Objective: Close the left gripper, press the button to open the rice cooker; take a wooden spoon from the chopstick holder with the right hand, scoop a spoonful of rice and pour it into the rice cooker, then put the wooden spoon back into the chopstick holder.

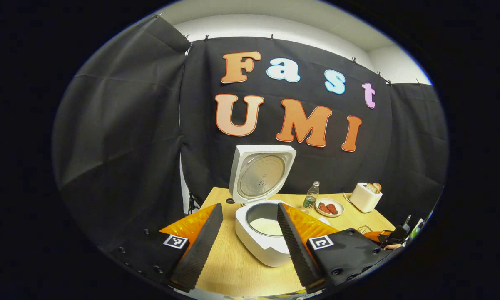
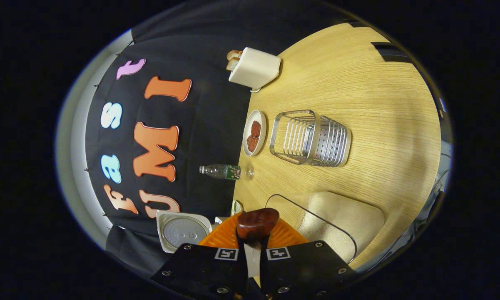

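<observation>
On the worktop [image 1: 233, 266] the rice cooker [image 1: 263, 237] stood with lid up, just beyond the left gripper [image 1: 250, 227], whose fingers were spread apart; the right gripper [image 2: 253, 241] clamped the wooden spoon [image 2: 257, 223], near the metal chopstick holder [image 2: 312, 138].

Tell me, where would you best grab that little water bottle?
Around the middle of the water bottle, coming in level from the front of the table. It stands upright, slim and round, with a plate close on one side and the open rice cooker on the other.
</observation>
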The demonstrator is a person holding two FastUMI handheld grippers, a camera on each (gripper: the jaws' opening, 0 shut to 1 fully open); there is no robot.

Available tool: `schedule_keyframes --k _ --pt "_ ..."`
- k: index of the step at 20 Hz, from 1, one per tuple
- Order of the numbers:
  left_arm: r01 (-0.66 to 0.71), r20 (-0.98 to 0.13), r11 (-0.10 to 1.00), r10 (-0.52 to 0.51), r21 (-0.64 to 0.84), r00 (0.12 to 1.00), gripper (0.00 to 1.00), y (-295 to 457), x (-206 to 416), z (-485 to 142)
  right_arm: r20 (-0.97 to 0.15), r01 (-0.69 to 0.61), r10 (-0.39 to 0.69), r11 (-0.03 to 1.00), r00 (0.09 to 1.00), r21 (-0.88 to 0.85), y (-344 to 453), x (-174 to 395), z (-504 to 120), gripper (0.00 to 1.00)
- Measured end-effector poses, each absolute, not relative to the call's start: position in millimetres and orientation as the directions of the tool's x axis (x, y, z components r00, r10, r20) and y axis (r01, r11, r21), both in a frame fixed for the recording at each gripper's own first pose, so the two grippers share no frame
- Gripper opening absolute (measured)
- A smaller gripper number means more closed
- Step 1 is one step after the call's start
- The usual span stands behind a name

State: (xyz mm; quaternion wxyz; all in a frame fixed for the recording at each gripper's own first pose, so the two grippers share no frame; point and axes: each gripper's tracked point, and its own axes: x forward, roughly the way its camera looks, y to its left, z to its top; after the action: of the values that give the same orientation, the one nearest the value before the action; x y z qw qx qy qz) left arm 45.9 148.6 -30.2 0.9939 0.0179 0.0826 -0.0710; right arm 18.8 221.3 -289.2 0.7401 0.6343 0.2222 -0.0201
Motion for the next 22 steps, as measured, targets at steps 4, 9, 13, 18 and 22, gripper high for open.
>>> schedule_keyframes --k 4,9,13,18,22 --pt "0.149 -0.157 0.989 -0.143 0.022 0.977 0.90 147.8 43.8 -26.4 -0.318 0.285 0.249 0.159 0.915 0.945 214.5 14.9 -260.6 0.11" --pt "0.147 -0.146 0.989 -0.145 0.005 0.979 0.93 149.6 42.8 -23.2 -0.257 0.228 0.273 0.134 0.927 0.964 216.7 25.5 -214.6 0.11" --pt "0.144 -0.139 0.989 -0.141 0.013 0.980 0.94 154.4 43.9 -19.2 -0.223 0.192 0.303 0.128 0.927 0.973 229.2 37.7 -185.9 0.11" --pt "0.136 -0.108 0.991 -0.133 0.017 0.985 0.90 161.0 45.2 -6.6 -0.187 0.157 0.336 0.113 0.923 0.981 250.4 55.0 -152.2 0.11" --pt "0.106 -0.072 0.994 -0.104 0.021 0.992 1.00 170.5 47.4 6.0 -0.162 0.128 0.361 0.116 0.918 0.985 275.6 76.2 -127.7 0.11"
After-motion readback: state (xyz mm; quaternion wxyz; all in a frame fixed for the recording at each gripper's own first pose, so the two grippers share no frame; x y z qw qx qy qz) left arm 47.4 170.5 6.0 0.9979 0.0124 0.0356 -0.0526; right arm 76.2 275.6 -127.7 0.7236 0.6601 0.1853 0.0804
